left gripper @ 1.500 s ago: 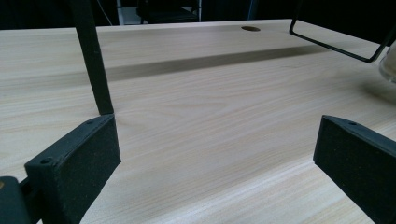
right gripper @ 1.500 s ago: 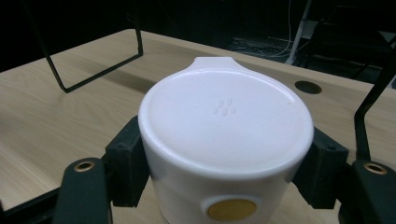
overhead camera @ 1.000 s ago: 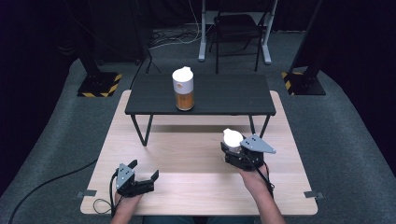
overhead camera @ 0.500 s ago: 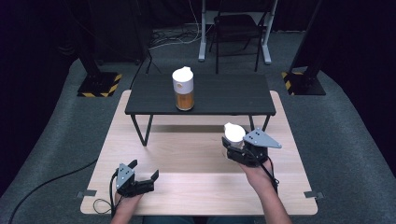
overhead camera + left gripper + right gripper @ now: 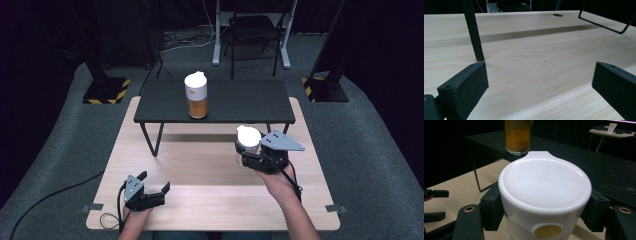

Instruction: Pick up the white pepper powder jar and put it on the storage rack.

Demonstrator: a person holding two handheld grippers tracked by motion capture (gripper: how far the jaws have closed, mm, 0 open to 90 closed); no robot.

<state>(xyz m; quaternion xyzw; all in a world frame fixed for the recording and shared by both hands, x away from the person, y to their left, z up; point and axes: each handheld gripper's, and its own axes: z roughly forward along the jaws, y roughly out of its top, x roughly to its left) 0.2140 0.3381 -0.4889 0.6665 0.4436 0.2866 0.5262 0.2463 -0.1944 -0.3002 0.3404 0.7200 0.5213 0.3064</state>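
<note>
Right now, landmark: the small black table (image 5: 240, 100) stands on the far half of the light wooden tabletop (image 5: 210, 200), and everything below is placed against it.
Right gripper (image 5: 248, 151): up off the wood, just in front of the black table's right legs, its jaws clenched on a white-lidded container (image 5: 248, 138), one on each side of the body below the lid.
Held container: upright in the right gripper view, its round white lid (image 5: 545, 183) showing a small spout tab at the far edge, a yellow dot on the near wall, and four tiny raised marks at the centre.
Second container (image 5: 196, 95): standing on the black table, left of its middle, white cap on top and orange contents below; the right gripper view shows its glass base (image 5: 518, 137) beyond the held lid.
Left gripper (image 5: 152, 187): low at the near left, well in front of the black table's left legs, jaws released and spread wide with bare wood between them.
Left gripper view: one thin black table leg (image 5: 473, 32) planted just beyond the left-hand jaw.
Hands: a hand (image 5: 277, 182) behind the right gripper, forearm running to the near edge.
</note>
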